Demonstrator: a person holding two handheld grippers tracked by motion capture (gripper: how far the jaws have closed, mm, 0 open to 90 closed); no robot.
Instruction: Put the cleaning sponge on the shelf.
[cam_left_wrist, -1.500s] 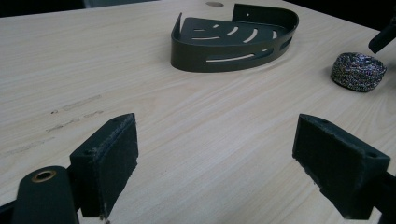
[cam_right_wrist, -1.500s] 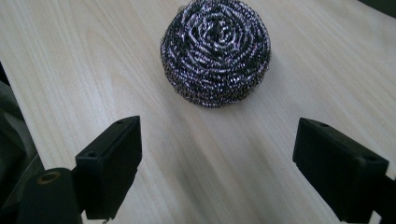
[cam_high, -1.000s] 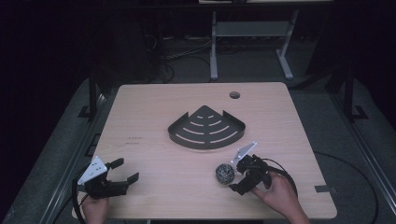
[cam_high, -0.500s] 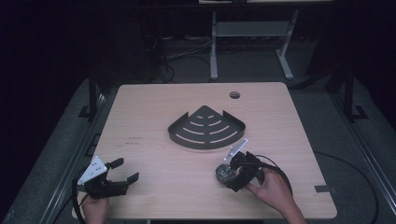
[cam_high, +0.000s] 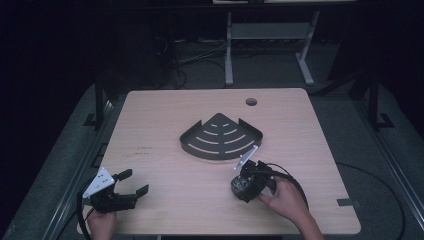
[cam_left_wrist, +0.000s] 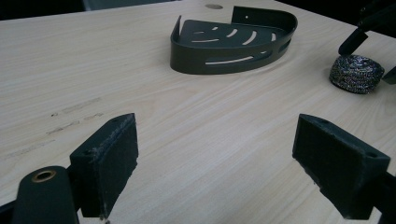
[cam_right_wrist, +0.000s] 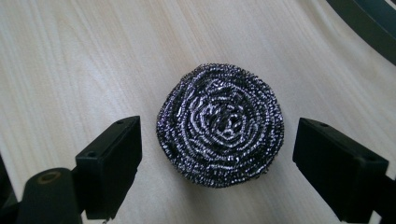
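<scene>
Right gripper (cam_high: 242, 187) has moved in over the scourer (cam_right_wrist: 220, 124) since a second ago; jaws are standing wide, straddling it without touching. Left gripper (cam_high: 131, 183) is idling wide open at the table's (cam_high: 165, 115) near-left corner. Counting one scourer, one shelf (cam_high: 221, 137). Scourer: round coiled steel wool, shiny, lying just beside the dark slotted quarter-round metal shelf.

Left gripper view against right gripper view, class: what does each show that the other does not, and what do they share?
Left gripper view alone: the left claw, open over bare wood, and the dark slotted corner shelf whole, with the right claw's tips beside the scourer. Right gripper view alone: the right claw, open, straddling the scourer without touching it, and its coiled wire close up. Shared: the steel scourer and the wooden table.
</scene>
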